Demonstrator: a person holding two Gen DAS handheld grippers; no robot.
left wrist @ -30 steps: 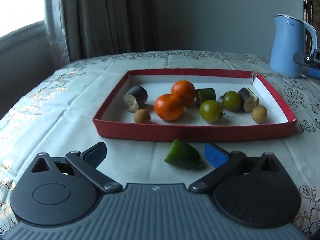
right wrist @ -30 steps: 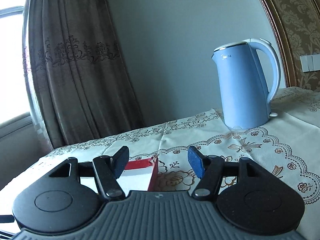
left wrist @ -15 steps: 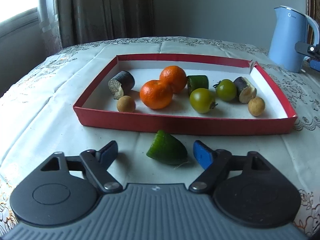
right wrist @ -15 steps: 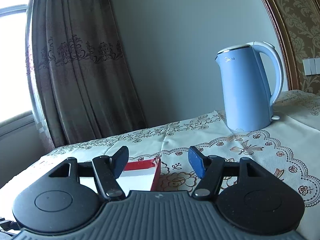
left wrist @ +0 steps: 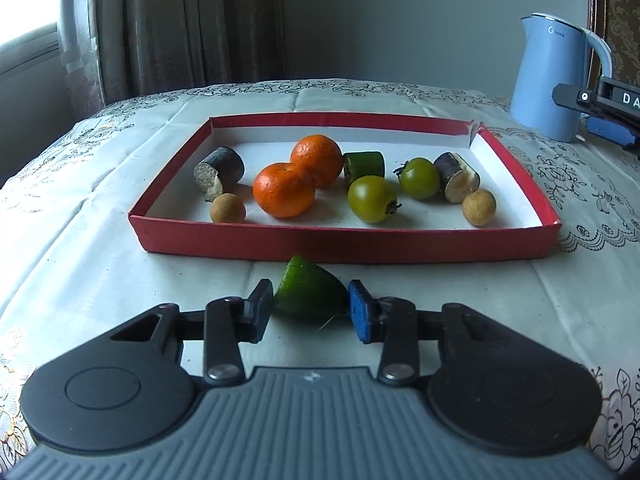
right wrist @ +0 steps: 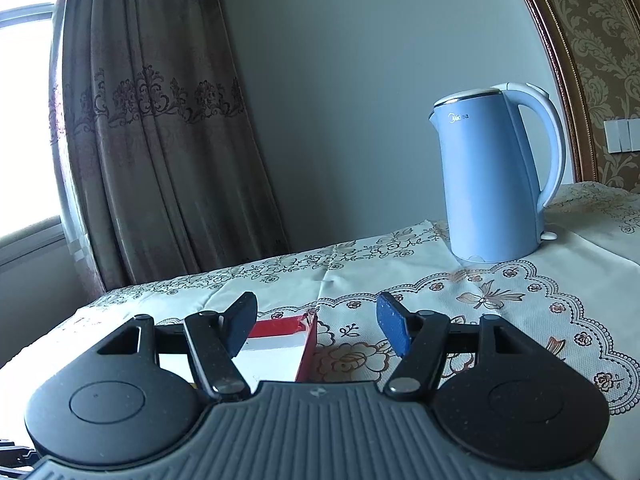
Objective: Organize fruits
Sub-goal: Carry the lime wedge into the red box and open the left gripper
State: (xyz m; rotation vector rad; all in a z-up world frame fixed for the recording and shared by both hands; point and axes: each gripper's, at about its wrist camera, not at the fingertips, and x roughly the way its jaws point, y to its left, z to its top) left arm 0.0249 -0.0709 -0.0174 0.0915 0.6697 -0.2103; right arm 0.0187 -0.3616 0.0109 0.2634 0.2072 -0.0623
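Note:
A green fruit wedge (left wrist: 308,292) lies on the tablecloth just in front of the red tray (left wrist: 344,244). My left gripper (left wrist: 311,309) has closed on the wedge, both pads touching its sides. The tray holds two oranges (left wrist: 285,195), two green tomatoes (left wrist: 371,199), two dark cut pieces (left wrist: 219,171), a green cut piece (left wrist: 365,165) and two small brown round fruits (left wrist: 228,209). My right gripper (right wrist: 316,322) is open and empty, held above the tray's far right corner (right wrist: 306,330); it also shows at the right edge of the left wrist view (left wrist: 608,114).
A light blue electric kettle (left wrist: 554,80) stands on the table behind the tray's right corner, also in the right wrist view (right wrist: 494,184). An embroidered tablecloth (left wrist: 80,216) covers the table. Curtains (right wrist: 160,120) and a window are at the back left.
My left gripper moved forward around the green wedge and its fingers closed from wide open onto it. The right gripper drifted slightly and stayed open.

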